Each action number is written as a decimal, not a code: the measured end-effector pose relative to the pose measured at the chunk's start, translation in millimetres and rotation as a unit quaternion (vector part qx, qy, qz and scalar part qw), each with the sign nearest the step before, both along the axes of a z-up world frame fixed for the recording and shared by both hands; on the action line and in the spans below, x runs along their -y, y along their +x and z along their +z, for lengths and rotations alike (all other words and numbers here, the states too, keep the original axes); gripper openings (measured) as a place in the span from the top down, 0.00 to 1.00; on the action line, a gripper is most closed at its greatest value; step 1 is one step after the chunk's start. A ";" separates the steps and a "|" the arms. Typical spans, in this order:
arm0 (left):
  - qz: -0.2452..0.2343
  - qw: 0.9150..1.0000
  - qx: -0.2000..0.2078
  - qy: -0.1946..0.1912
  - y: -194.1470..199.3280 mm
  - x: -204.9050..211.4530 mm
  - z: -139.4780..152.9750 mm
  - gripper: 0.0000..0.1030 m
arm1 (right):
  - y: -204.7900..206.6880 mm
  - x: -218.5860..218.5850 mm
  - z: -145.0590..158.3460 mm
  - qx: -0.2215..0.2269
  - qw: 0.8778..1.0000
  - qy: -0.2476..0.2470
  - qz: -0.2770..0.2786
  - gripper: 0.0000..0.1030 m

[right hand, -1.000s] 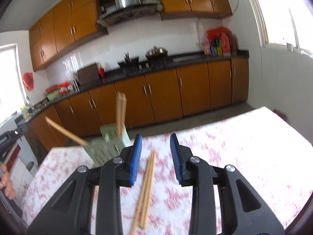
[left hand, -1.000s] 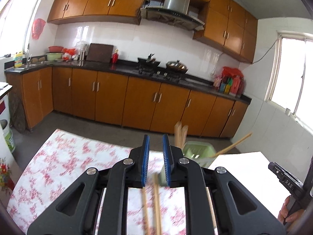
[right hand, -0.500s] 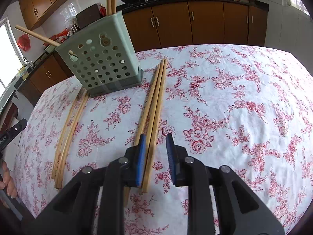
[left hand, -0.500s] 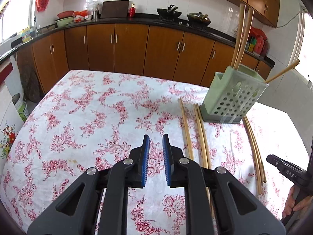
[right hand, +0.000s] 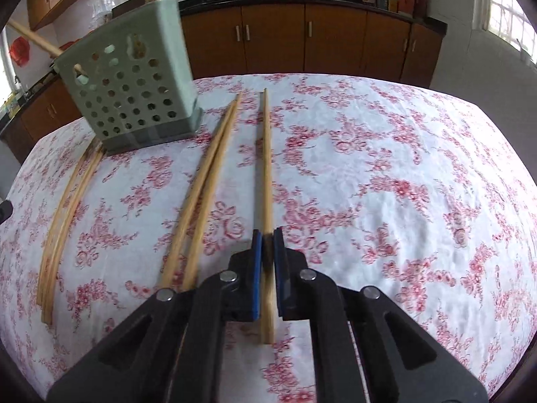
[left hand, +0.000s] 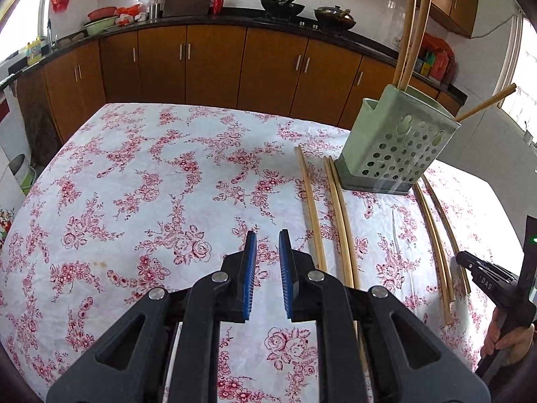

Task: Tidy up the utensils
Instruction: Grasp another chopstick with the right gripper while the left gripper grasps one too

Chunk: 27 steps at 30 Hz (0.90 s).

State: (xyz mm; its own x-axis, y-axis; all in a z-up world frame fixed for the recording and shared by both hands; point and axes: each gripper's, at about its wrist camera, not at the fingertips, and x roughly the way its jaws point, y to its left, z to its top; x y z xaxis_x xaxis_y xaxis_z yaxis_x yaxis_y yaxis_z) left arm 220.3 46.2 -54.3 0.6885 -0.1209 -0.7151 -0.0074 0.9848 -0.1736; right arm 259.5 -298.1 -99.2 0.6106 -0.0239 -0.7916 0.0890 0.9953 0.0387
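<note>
A pale green perforated utensil holder [left hand: 392, 147] [right hand: 134, 100] stands on the floral tablecloth with three wooden chopsticks upright or leaning in it. My right gripper [right hand: 267, 233] points down at the cloth; its jaws are closing tight on one chopstick [right hand: 266, 168], pads pressed against it near its near end. A chopstick pair [right hand: 204, 181] lies just left of it, and another pair [right hand: 63, 208] curves past the holder. My left gripper [left hand: 267, 235] hovers over bare cloth, jaws nearly together with nothing between. A single chopstick [left hand: 310, 208] and a pair [left hand: 339, 215] lie to its right.
The table [left hand: 134, 201] carries a white cloth with red flowers. Brown kitchen cabinets and a dark counter with pans run behind it. Bright windows stand at the sides. A hand [left hand: 506, 339] holding the other gripper's body shows at the right edge of the left wrist view.
Both grippers dropped and tilted down from facing the cabinets to facing the table. The right jaws narrowed around a chopstick and now pinch it. The left jaws kept the same narrow gap.
</note>
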 end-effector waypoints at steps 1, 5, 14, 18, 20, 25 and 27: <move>-0.006 1.000 -0.003 -0.005 0.1 1.6 -2.0 0.86 | 0.8 8.6 0.1 0.000 1.000 0.002 -0.018 0.92; -0.028 0.999 -0.014 -0.013 0.6 12.2 -10.0 0.86 | 1.4 40.9 -0.4 0.000 0.997 0.018 -0.074 0.92; -0.071 0.997 -0.033 -0.009 6.9 42.6 -22.7 0.82 | -5.2 38.8 -0.6 0.007 0.998 0.008 -0.068 0.92; -0.077 0.996 -0.041 -0.004 9.3 49.3 -29.2 0.75 | -10.0 39.4 -0.7 0.007 0.998 0.009 -0.062 0.92; -0.078 0.996 -0.046 0.007 10.1 53.5 -32.4 0.75 | -11.1 39.9 -0.3 0.007 0.998 0.007 -0.061 0.92; -0.074 0.995 -0.050 0.041 11.1 60.2 -39.8 0.83 | -10.1 39.1 0.9 0.008 0.998 0.000 -0.059 0.92; -0.063 0.996 -0.049 0.046 12.1 55.9 -40.4 0.92 | -9.8 38.2 1.1 0.009 0.998 0.001 -0.056 0.92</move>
State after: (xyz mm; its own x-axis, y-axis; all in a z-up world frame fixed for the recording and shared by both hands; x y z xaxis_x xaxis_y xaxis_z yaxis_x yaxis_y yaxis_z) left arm 232.4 -9.7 -94.7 0.5979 -0.1326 -0.7905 0.1051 0.9907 -0.0867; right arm 249.7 -336.3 -98.1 0.6185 -0.0907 -0.7805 0.1994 0.9789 0.0443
